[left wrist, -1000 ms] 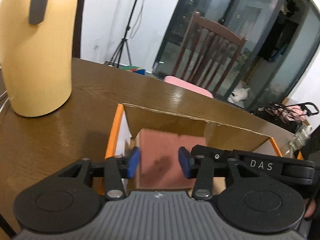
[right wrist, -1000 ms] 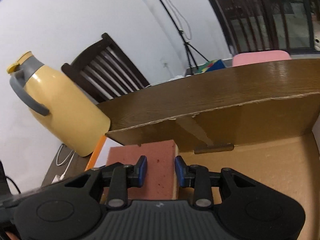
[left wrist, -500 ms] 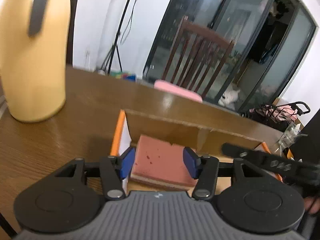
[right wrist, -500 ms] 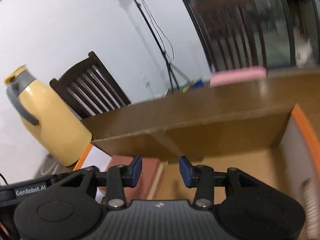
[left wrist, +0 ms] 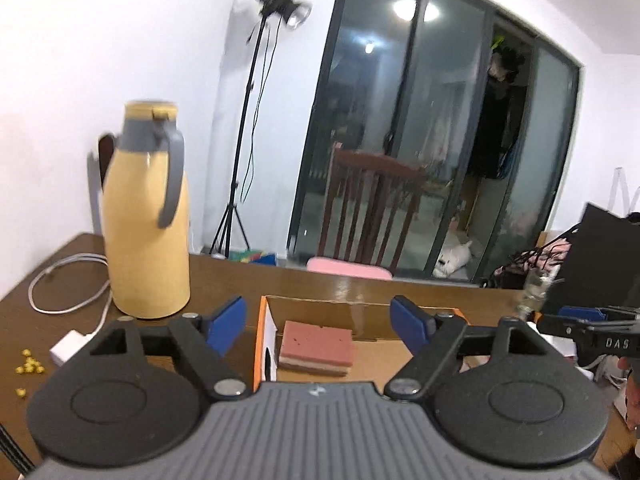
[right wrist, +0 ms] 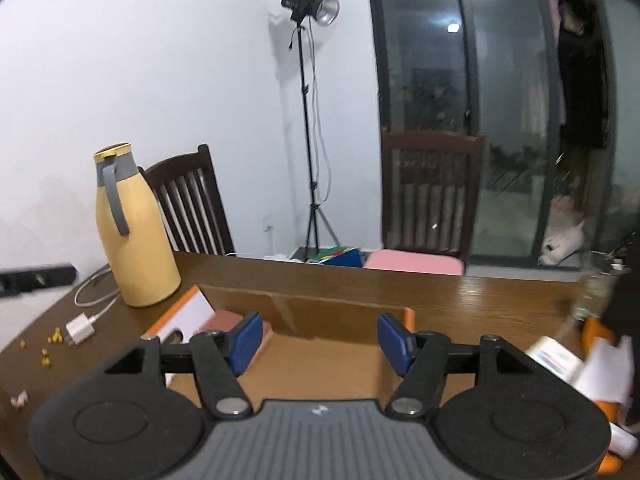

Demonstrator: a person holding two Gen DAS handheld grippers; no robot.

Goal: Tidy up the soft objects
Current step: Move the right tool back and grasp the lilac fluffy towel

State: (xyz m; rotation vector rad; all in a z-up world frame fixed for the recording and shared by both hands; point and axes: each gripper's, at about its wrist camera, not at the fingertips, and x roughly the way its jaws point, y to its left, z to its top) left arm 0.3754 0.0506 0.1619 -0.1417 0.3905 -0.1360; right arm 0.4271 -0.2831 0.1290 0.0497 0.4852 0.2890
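Two hand-held tools hover above an open cardboard box (left wrist: 362, 312) on a brown wooden surface (right wrist: 460, 292). The left tool (left wrist: 318, 322) is spreading its blue pads with nothing between them; through the gap, a pink sponge block (left wrist: 317, 346) with a pale lower layer lies flat on the box floor, close to the box's orange-edged left wall. The right tool (right wrist: 320, 338) is likewise opening and pinches nothing; from its view only a corner of the sponge shows behind the left pad. A yellow thermos jug (left wrist: 146, 216) with a grey handle stands upright on the surface left of the box, beside a white charger and cable (right wrist: 86, 320). Behind the surface stand a wooden chair (right wrist: 430, 196) and a light stand (right wrist: 308, 128).
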